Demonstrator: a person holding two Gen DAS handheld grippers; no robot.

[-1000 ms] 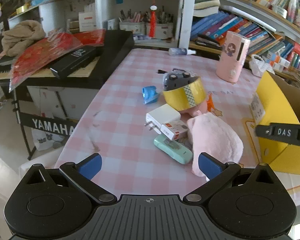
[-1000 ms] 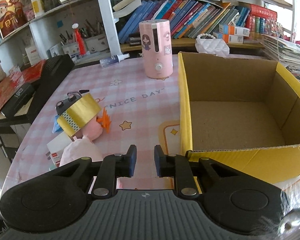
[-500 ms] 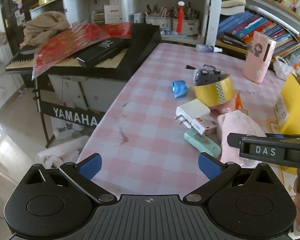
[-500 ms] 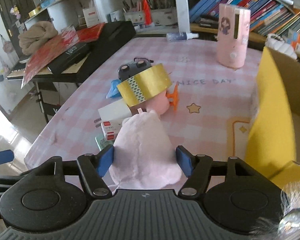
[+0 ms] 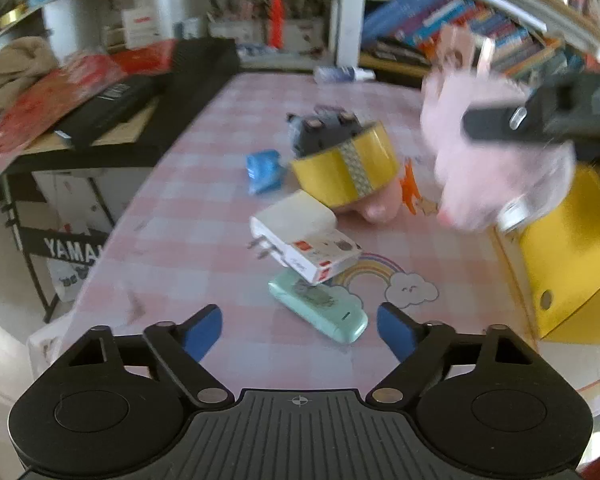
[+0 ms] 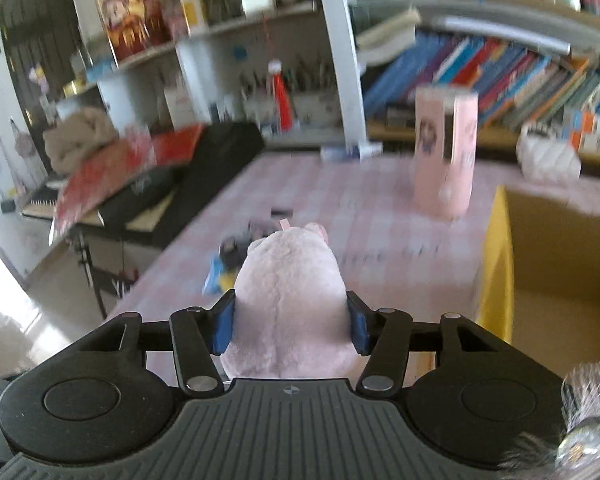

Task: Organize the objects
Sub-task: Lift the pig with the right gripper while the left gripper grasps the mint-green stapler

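Right claw (image 6: 291,326) grips the pink plush toy (image 6: 290,304), blue pads pressed into both its flanks, toy's long axis running up-frame away from the camera, nose end toward the frame centre. In the left wrist view the same toy hangs blurred in the upper right of the frame, clear of the bench (image 5: 188,216), with the right claw's black body across it. The yellow cardboard box (image 6: 500,260) sits at the right edge of the right wrist frame, its open brown inside just right of the toy; so the drop target lies right of the claw and a little beyond it. Judgement: the coming move for this hand is a swing rightward over the yellow wall, then release.

Left claw (image 5: 299,330) is part open with nothing between the pads; its jaws have just been closing in. The mint-green case (image 5: 320,308) lies on the bench directly between and just ahead of its blue fingertips (image 5: 202,330), near the lower centre of the frame, long axis slanting from upper left to lower right, so it sits askew to the jaw line. A small white-and-red box (image 5: 324,254) overlaps its upper end, with a white plug charger (image 5: 292,220) behind that. The left hand is clearly the nearer one to the case.
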